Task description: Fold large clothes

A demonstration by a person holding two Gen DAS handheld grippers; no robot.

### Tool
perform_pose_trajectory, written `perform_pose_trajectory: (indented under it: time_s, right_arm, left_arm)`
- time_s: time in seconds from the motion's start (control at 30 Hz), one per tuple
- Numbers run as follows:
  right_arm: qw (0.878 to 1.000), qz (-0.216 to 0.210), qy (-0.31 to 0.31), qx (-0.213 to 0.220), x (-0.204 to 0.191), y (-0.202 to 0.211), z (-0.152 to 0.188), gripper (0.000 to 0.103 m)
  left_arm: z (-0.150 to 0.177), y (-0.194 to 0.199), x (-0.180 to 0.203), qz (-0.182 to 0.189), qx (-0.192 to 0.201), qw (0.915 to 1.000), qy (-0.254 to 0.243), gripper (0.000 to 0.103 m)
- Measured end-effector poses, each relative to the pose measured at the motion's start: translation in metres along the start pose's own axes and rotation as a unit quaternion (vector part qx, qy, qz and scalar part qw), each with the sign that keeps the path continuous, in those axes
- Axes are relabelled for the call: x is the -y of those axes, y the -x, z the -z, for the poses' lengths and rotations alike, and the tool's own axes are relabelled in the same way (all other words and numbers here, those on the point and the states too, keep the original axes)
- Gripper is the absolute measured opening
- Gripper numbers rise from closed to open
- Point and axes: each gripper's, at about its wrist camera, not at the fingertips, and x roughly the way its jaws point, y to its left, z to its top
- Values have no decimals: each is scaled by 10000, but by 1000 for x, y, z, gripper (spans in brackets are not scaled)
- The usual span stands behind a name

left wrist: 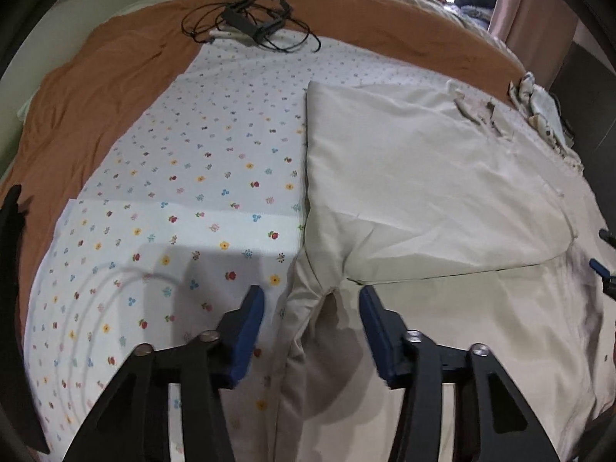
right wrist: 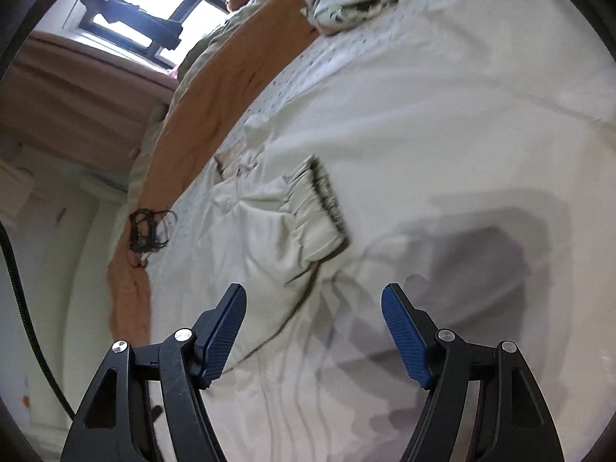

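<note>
Left wrist view: the left gripper [left wrist: 312,300] points down at a bed, its blue pads spread with nothing between them, above the near edge of a cream garment [left wrist: 435,192] lying partly folded on a flower-print sheet [left wrist: 184,192]. A black cable bundle [left wrist: 254,23] lies far off.

Right wrist view: the right gripper [right wrist: 313,300] hovers with pads wide apart and empty over the same garment, near its gathered elastic cuff [right wrist: 315,211].

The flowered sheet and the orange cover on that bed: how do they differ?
The flowered sheet is pale with small coloured blossoms; the orange cover is plain. The flowered sheet lies fairly smooth, while the orange cover is rumpled. The cream garment lies on the flowered sheet, not on the orange cover. Both are spread over the bed.
</note>
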Motion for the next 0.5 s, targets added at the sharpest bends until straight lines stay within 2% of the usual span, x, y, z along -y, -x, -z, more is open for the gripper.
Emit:
perform_pose_trajectory:
  time_s: [0.1,0.2,0.33,0.37,0.4,0.47,0.5]
  right_arm:
    - [10000,-24,-38,-78,-1,-20,0,71]
    - [9997,-81,-123,-184,-1,-40,-1,62]
    - [9998,-125,-61,-121,-8,-53,-2,51]
    - [9998,-135,-60,-128,-8,-57,-3,41]
    - [9998,-114,-83,-141,-7,-59,-2,27]
    - [9998,-75,-129,-166,-5,-61,-1,15]
    - [9997,-93,-172,-159,-3,-60,0,12]
  left_arm:
    - [-1,-10,0,-136,-82,9999,-66,39]
    - [1,-21,-1,-246,-200,9994,-158,37]
    - [2,-28,1,-245,-212,9989,-338,37]
    - [2,-29,3,-267,-216,9986,-398,37]
    - [2,-29,4,-297,-218,9982,-467,36]
    - [1,-29,5,-274,-237,9981,-502,32]
    - [1,-29,5,-246,-250,9981,-499,30]
